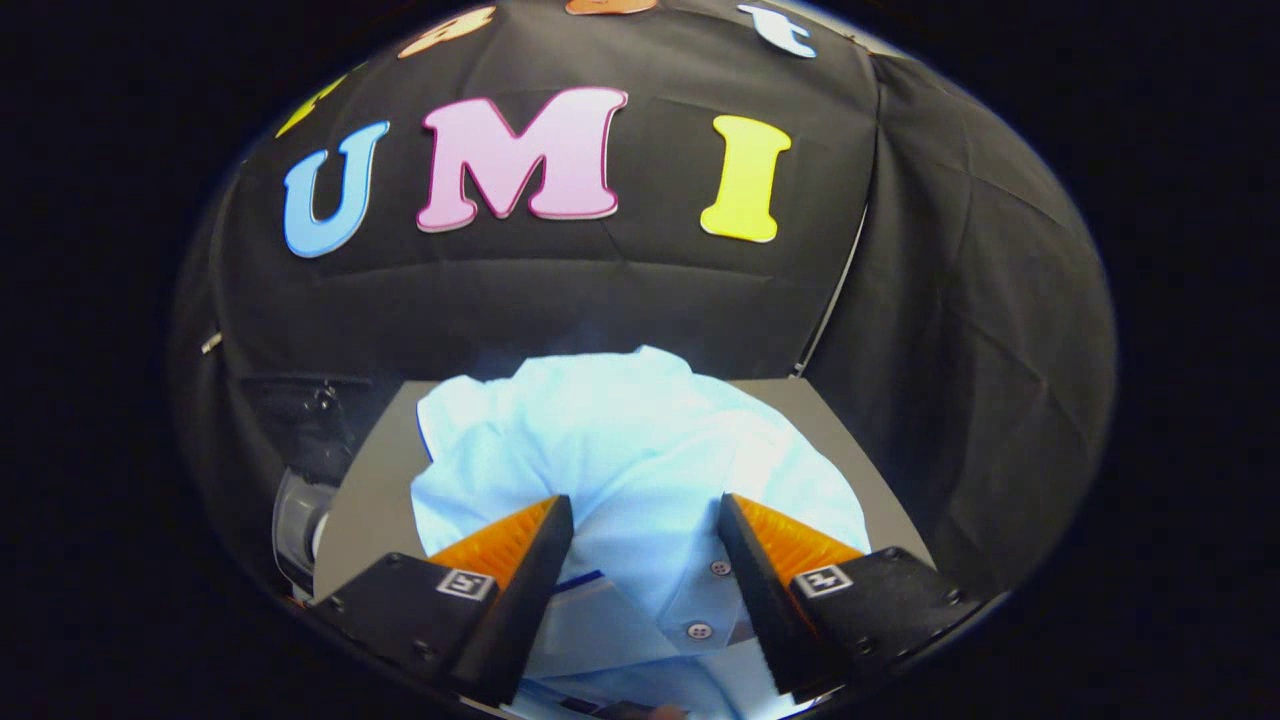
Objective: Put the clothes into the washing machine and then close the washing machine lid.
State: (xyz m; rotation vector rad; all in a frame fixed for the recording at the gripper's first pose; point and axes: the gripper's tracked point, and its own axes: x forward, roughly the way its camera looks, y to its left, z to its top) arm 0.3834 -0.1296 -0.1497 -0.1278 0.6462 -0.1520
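black cloth wall [560, 300] at the back and on the far side; grey tabletop [375, 500] below it, bearing the load. item one: pale blue shirt [620, 440], crumpled in a loose heap on the tabletop, its buttoned placket [705, 600] lying between the fingers and the bulk of the cloth just ahead of and beyond them. item two: gripper [645, 520], held low over the shirt, jaws apart with the cloth showing in the gap; neither finger seems to press on the fabric, so nothing is gripped. item three: rounded pale and clear object [295, 520] beside the table's edge, partly hidden, possibly part of the washing machine, though this cannot be told for certain. status: task judged to be at its opening stage. shirt not yet picked up, not yet in the machine; lid state cannot be told. outstanding: close the fingers on the shirt, lift it, carry it to the drum, drop it in, shut the lid.
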